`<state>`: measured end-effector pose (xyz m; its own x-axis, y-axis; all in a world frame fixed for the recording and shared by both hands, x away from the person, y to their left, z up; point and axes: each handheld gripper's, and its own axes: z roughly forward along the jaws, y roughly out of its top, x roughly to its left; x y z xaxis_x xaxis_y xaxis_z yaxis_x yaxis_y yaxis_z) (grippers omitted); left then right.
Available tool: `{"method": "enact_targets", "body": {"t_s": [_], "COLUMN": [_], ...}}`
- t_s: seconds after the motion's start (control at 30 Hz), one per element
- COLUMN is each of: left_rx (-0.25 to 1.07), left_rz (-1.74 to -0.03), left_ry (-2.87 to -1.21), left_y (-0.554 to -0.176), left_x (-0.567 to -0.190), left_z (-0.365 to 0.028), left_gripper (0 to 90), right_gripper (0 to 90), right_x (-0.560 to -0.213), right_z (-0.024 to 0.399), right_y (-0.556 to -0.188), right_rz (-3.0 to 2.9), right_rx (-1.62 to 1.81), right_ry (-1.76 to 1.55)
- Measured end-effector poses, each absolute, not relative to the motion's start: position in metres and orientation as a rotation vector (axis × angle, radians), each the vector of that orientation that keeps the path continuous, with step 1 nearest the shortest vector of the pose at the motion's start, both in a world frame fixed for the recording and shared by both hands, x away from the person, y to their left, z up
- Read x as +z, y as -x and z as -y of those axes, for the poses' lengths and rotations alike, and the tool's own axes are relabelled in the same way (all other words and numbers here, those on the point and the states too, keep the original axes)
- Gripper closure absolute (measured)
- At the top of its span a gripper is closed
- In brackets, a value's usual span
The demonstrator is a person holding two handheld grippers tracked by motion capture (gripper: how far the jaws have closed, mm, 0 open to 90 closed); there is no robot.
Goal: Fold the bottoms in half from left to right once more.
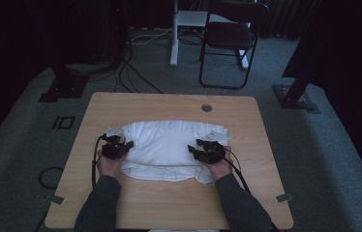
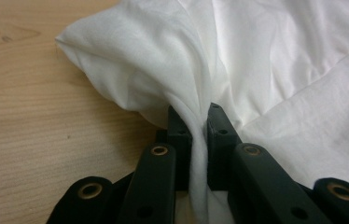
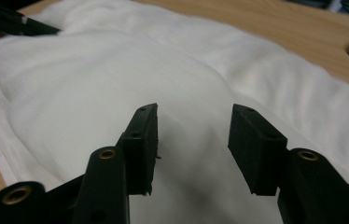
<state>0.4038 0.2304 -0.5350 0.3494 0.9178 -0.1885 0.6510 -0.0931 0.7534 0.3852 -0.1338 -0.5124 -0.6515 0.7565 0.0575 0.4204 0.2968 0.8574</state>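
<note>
While the left gripper point(image 1: 121, 147) sits at the left edge of the white cloth point(image 1: 169, 147), its jaws are clamped on a gathered pleat of fabric: the left gripper view has the cloth point(image 2: 266, 60) pinched into a narrow ridge running straight down between the two black pads, with a puffed fold bulging out onto the bare wood. That's a firm hold, no daylight there.

Moving across, the cloth lies in the middle of the wooden table point(image 1: 121, 104), bunched and roughly folded into a wide rounded bundle, with a flatter layer peeking out along the near edge. It looks part-way folded rather than neat; edges at the far right corner are ragged and uneven.

Over on the right, the right gripper point(image 1: 203, 151) hovers at the cloth's right side. The right gripper view shows its jaws standing apart above the fabric point(image 3: 116, 84), nothing between the pads, not touching the cloth.

So, by my reading: one side secured, the other free. What's left is for the right side to find an edge, take hold, and then the bundle wants smoothing or another fold before it counts as tidy.
</note>
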Motion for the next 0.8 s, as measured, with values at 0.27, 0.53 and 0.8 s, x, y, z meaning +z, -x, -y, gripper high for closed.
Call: {"method": "enact_targets", "body": {"t_s": [0.27,0.53,0.8], "left_rx": [0.447,0.490,0.501], "left_rz": [-1.331,-1.247,-1.194], "left_ry": [-1.778,-1.774,-1.762], "left_y": [-0.402,-0.399,-0.397], "left_x": [-0.509,-0.479,-0.463], "left_z": [-0.230,-0.218,-0.212], "left_gripper": [84.5,84.5,84.6], "right_gripper": [51.8,52.6,52.9], "right_x": [-0.553,-0.552,-0.552], "right_z": [0.102,0.099,0.090], "right_y": [-0.404,-0.404,-0.398], "right_rz": [-2.338,-2.353,-2.341], "right_rx": [1.184,1.142,1.130], "right_ry": [-1.117,-1.103,-1.102]}}
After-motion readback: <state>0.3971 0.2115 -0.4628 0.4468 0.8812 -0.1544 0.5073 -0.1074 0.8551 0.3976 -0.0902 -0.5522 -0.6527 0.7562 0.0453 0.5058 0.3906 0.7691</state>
